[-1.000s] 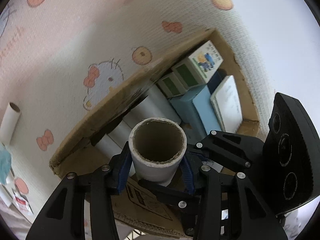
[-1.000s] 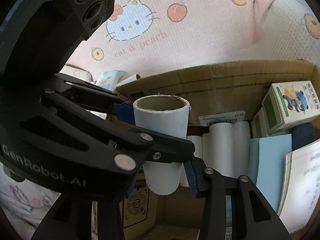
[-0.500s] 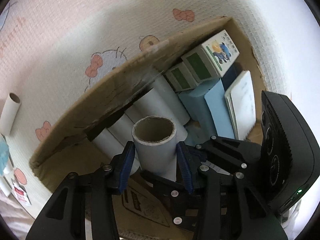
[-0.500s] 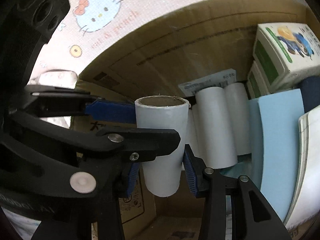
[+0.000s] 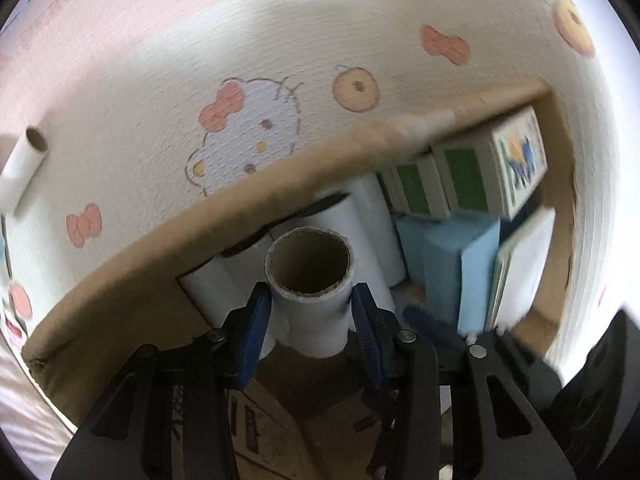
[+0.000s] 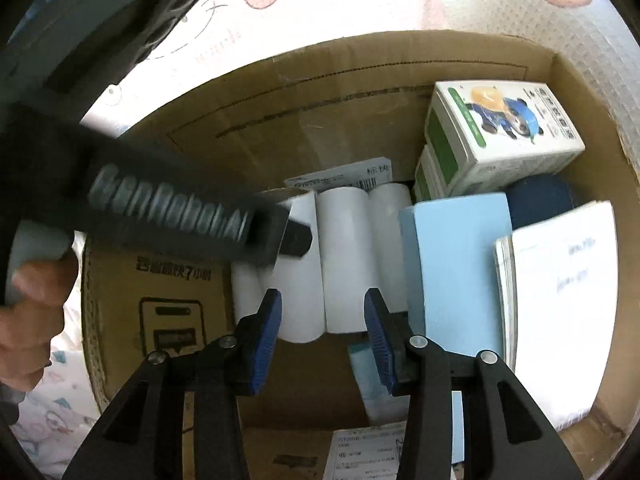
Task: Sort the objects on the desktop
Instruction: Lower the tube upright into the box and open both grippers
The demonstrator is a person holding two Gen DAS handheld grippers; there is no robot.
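My left gripper [image 5: 310,316] is shut on a white cardboard tube [image 5: 310,280], held open end up inside the cardboard box [image 5: 132,280], just over the white tubes [image 5: 372,236] lying there. My right gripper [image 6: 322,332] is open and empty above the row of white tubes [image 6: 346,252] in the box [image 6: 280,92]. The left gripper's black body [image 6: 160,208] crosses the right wrist view and hides the held tube there.
The box also holds green-and-white cartons [image 6: 496,128], light blue packs [image 6: 460,264], a dark blue item [image 6: 540,200] and a white booklet [image 6: 560,300]. Another white tube [image 5: 24,160] lies on the cartoon-print cloth [image 5: 240,80] outside the box.
The right gripper has let go of the tube and drawn back. The left gripper has lowered the tube deeper into the box, onto the lying tubes.
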